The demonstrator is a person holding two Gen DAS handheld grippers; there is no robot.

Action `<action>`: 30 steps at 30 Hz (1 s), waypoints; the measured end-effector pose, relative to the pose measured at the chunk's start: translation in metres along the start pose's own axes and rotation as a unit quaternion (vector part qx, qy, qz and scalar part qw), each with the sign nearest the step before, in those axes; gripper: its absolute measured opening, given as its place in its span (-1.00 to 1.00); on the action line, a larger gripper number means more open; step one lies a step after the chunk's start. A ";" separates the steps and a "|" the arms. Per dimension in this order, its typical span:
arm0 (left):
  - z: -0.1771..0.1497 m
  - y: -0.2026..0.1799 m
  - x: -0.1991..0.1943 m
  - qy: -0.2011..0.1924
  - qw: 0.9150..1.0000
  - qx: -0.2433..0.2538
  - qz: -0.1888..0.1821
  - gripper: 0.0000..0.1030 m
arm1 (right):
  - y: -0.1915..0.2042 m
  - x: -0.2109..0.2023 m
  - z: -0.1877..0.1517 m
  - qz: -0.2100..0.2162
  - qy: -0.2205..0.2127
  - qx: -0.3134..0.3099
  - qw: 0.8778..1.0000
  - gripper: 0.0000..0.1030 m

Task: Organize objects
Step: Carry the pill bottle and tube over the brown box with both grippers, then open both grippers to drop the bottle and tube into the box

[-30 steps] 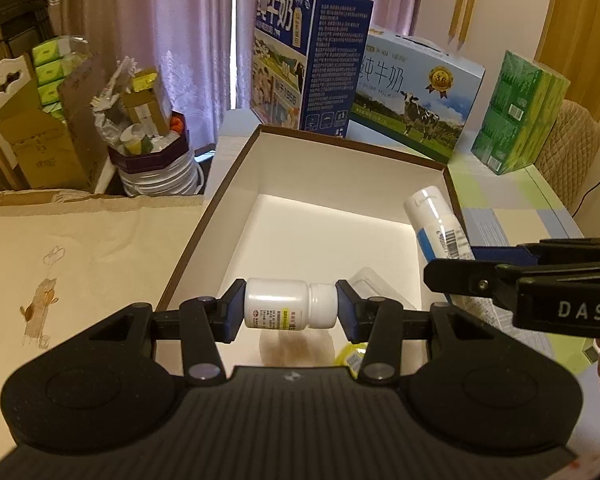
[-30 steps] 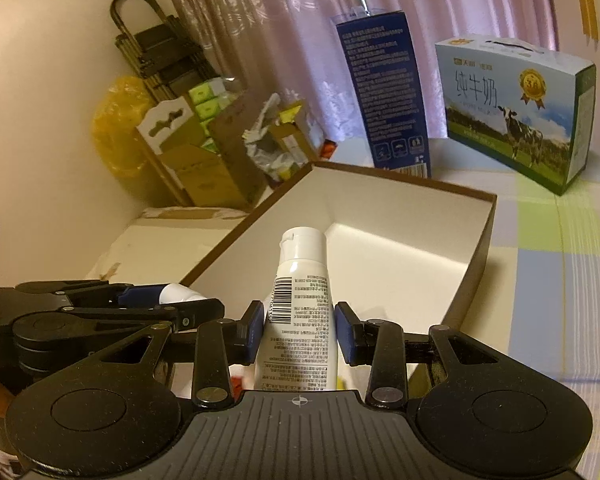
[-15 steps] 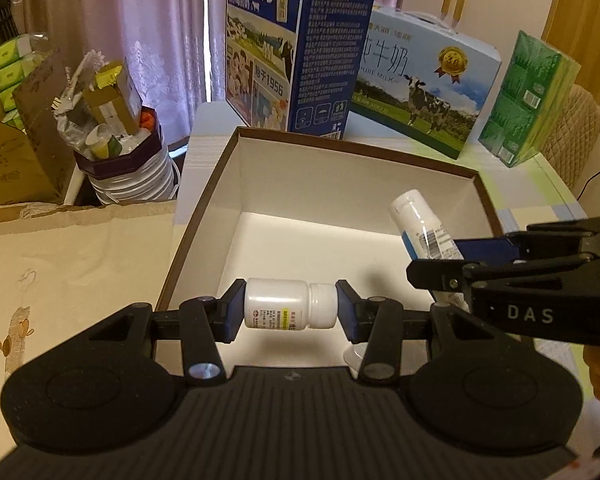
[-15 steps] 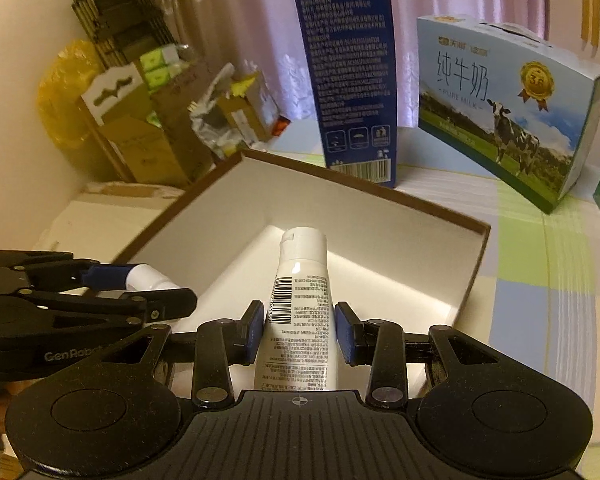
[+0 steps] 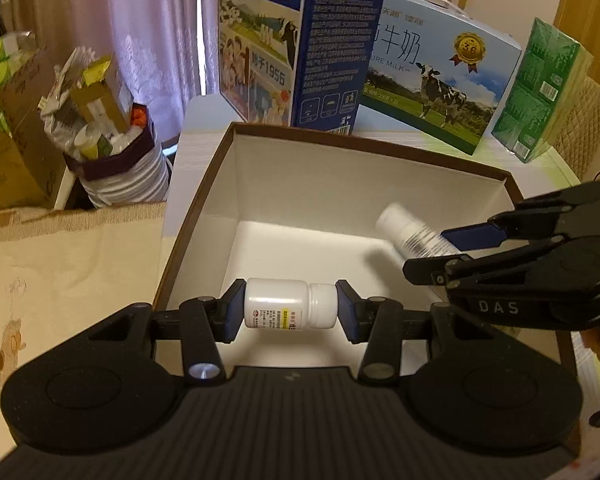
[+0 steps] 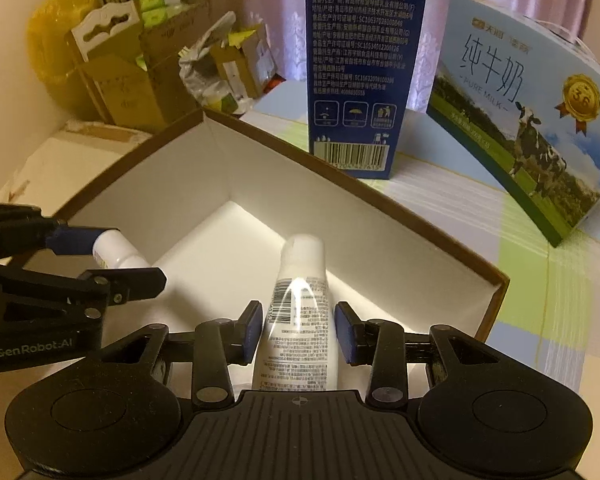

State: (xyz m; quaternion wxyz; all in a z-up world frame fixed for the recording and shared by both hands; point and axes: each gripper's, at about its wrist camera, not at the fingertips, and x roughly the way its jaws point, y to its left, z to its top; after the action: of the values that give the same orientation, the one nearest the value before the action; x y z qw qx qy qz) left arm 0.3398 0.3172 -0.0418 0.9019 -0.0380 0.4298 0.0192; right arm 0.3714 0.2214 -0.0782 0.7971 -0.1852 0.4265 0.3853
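Table with milk cartons [image 5: 300, 40] far behind. Open white box [image 5: 340, 184] in middle. Small pill bottle [image 5: 290, 309] pinched end to end by left gripper [image 5: 290, 310], over near box floor. Soft tube [image 6: 298, 316] squeezed by right gripper [image 6: 300, 332], right side. Both likely light, smooth; tube best held at middle.

Left view: I look from behind the left gripper [image 5: 290, 312], down and forward into the open box [image 5: 340, 184], very close.
Right view: I look along the right gripper [image 6: 296, 332], same box [image 6: 260, 168] from its right side, equally close.
Shared: box interior, blue carton [image 5: 300, 40] [image 6: 360, 60] upper centre; each gripper shows in the other's frame edge.
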 end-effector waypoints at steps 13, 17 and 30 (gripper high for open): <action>0.006 -0.005 0.010 -0.002 1.000 0.005 -0.008 -0.11 | -0.014 -0.020 -0.002 0.005 -0.023 0.031 0.999 -0.27; 0.006 -0.007 0.004 -0.005 1.000 0.003 -0.015 0.34 | -0.017 -0.032 -0.003 0.014 -0.034 0.042 0.998 -0.24; -0.011 0.004 -0.049 -0.014 1.000 -0.027 0.004 0.68 | -0.007 -0.089 -0.015 0.022 -0.091 0.070 0.993 0.28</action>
State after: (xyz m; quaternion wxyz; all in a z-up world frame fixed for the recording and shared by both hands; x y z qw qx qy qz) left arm 0.3003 0.3197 -0.0113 0.9066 -0.0600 0.4163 0.0349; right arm 0.3381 0.1670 -0.0135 0.8351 -0.0834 0.3821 0.3867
